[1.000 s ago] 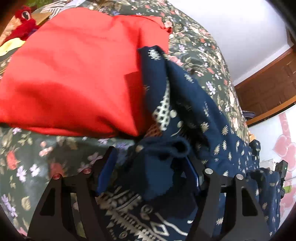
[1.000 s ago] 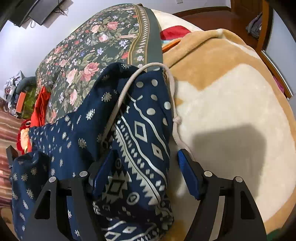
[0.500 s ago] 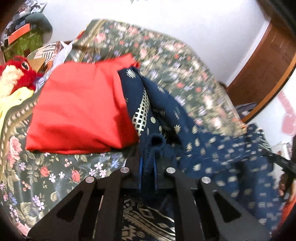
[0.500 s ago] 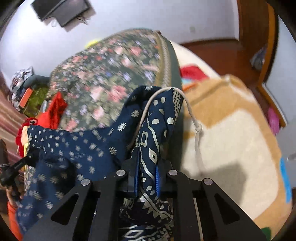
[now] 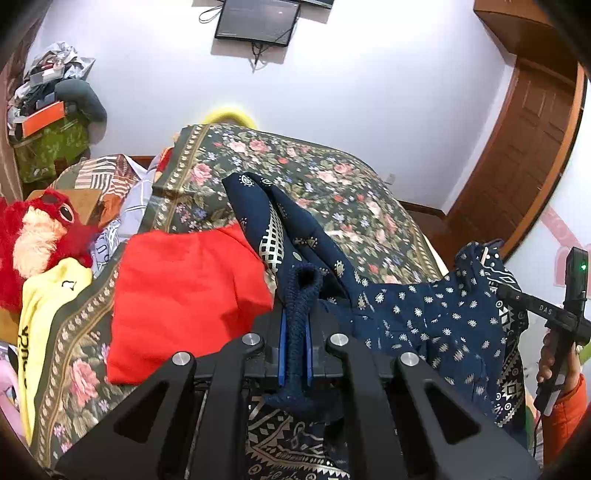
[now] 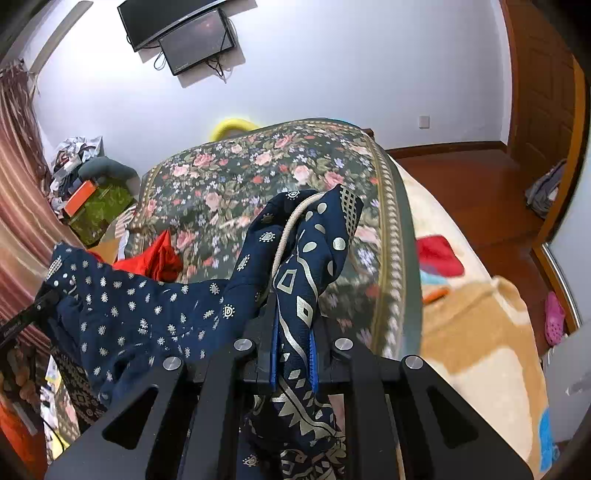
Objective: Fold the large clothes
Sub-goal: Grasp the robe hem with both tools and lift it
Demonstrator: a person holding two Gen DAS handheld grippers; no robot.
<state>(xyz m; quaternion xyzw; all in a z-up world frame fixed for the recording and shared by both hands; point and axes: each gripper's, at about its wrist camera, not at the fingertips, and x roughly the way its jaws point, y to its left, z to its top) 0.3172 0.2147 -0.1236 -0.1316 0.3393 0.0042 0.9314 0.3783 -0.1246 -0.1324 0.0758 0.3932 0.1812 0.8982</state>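
Both grippers are now standing well above the bed, where a second ago they were sitting low on it with jaws apart around the cloth; the navy garment is rising with them.

Item, left gripper [image 5: 294, 345]: jaws are pinching shut on a thick, dark rolled edge of the navy patterned garment [image 5: 424, 317]. Blue pads are pressing on either side of the fold.

Item, right gripper [image 6: 293, 356]: jaws are clamping shut on a panel of the same garment [image 6: 147, 314] printed with pale diamonds and dots. A cream drawstring [image 6: 286, 236] is running up along the raised fold.

Item, garment: it is hanging stretched between the two grippers, its middle sagging, its far folds still trailing up from the floral bedspread [image 5: 332, 184].

Item, red cloth [image 5: 184, 295]: it is lying folded on the bedspread, just beside the left gripper, with the navy fabric overlapping its right edge.

Item, red plush toy [image 5: 40, 236]: it is sitting at the left side of the bed, above a yellow cloth [image 5: 44, 306].

Item, tan and cream blanket [image 6: 476, 332]: it is covering the bed to the right of the bedspread.

Item, wall screen [image 5: 257, 20]: it is hanging on the white wall beyond the bed.
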